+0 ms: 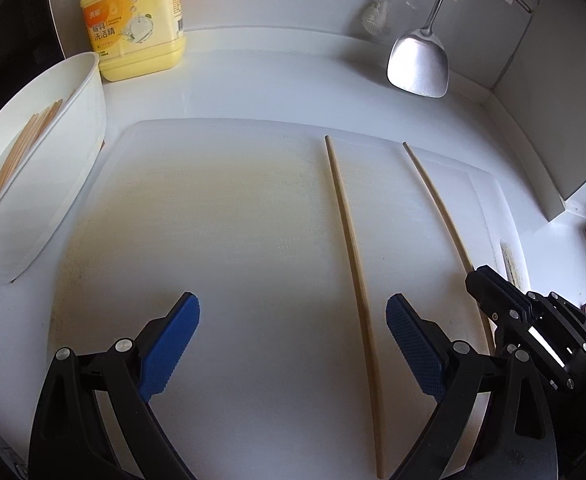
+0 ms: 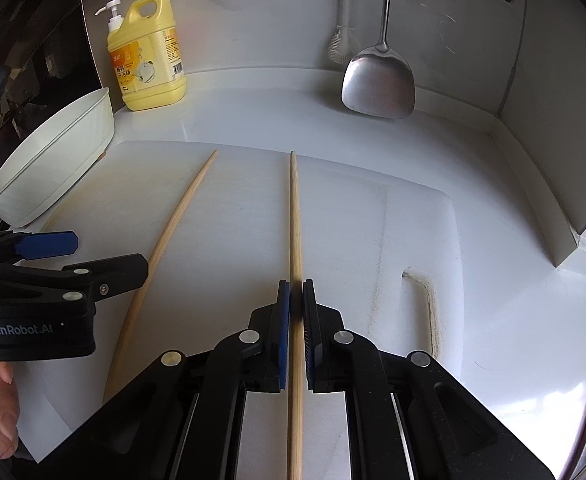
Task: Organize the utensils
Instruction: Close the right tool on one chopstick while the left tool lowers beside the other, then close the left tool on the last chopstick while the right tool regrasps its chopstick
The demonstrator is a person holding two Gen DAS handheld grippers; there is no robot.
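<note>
Two wooden chopsticks lie lengthwise on a white cutting board [image 1: 221,216]. My right gripper [image 2: 296,288] is shut on the right chopstick [image 2: 294,216], which runs between its blue pads; it also shows in the left wrist view [image 1: 437,200]. The left chopstick [image 1: 353,264] lies free on the board, just inside my right blue finger [image 1: 411,344]; it shows in the right wrist view [image 2: 165,236]. My left gripper [image 1: 293,316] is open and empty above the board. A white oblong bin [image 1: 65,168] at the left holds several chopsticks [image 1: 21,152].
A yellow dish-soap jug [image 1: 137,24] stands at the back left. A steel spatula [image 1: 419,60] and a brush [image 1: 375,16] hang on the back wall. White walls close off the back and right. A dark stove area lies left of the bin.
</note>
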